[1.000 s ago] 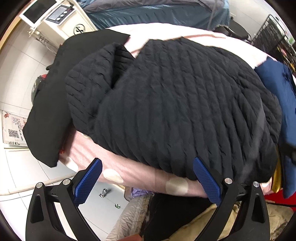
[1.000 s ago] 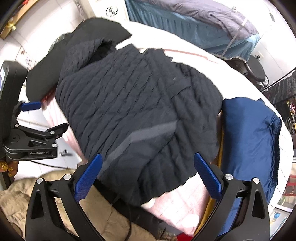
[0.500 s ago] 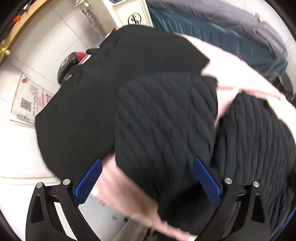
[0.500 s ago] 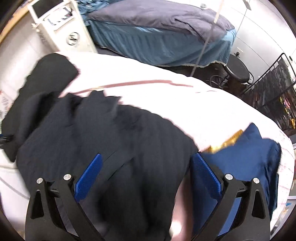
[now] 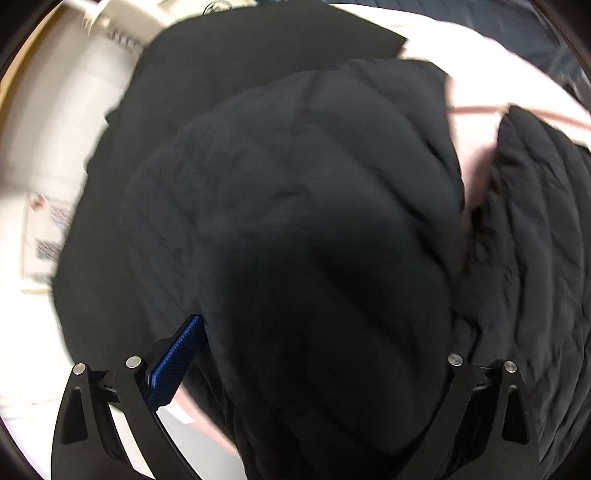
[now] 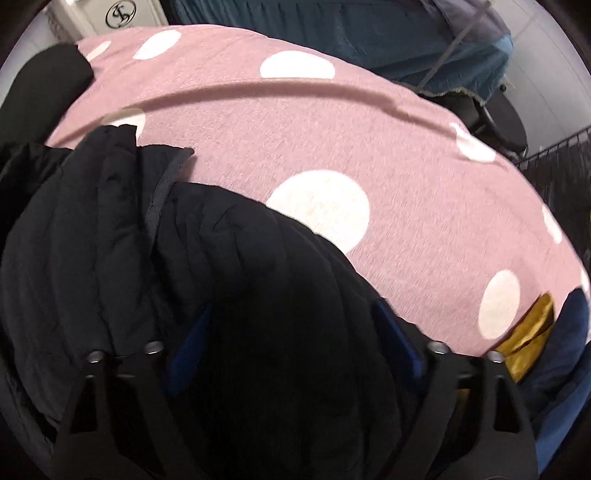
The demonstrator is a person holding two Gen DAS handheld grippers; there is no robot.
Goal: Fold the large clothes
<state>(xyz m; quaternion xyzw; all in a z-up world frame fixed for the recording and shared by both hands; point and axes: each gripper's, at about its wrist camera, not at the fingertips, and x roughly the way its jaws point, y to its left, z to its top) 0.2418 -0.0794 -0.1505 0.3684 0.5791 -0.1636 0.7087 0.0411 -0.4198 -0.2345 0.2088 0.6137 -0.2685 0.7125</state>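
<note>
A black quilted jacket (image 5: 303, 206) lies on a pink sheet with white dots (image 6: 369, 155). In the left wrist view my left gripper (image 5: 295, 354) is open and pressed low over a bunched part of the jacket; its left blue pad (image 5: 177, 362) shows, and the right pad is hidden by cloth. In the right wrist view the jacket (image 6: 221, 280) fills the lower left. My right gripper (image 6: 295, 339) is open with jacket cloth between its wide-set pads (image 6: 188, 343). The jacket's grey-edged hem (image 6: 162, 184) lies on the sheet.
A flat black garment (image 5: 240, 44) lies under and beyond the jacket at the sheet's left end. A navy garment (image 6: 569, 332) and a gold cloth (image 6: 528, 332) lie at the right. A white appliance (image 6: 122, 14), a blue bed (image 6: 351, 29) and a black stool (image 6: 506, 118) stand behind.
Both grippers have dropped down and forward onto the jacket. The left has swung toward the jacket's left part. The right has closed in on the jacket's near edge, and cloth now covers its pads.
</note>
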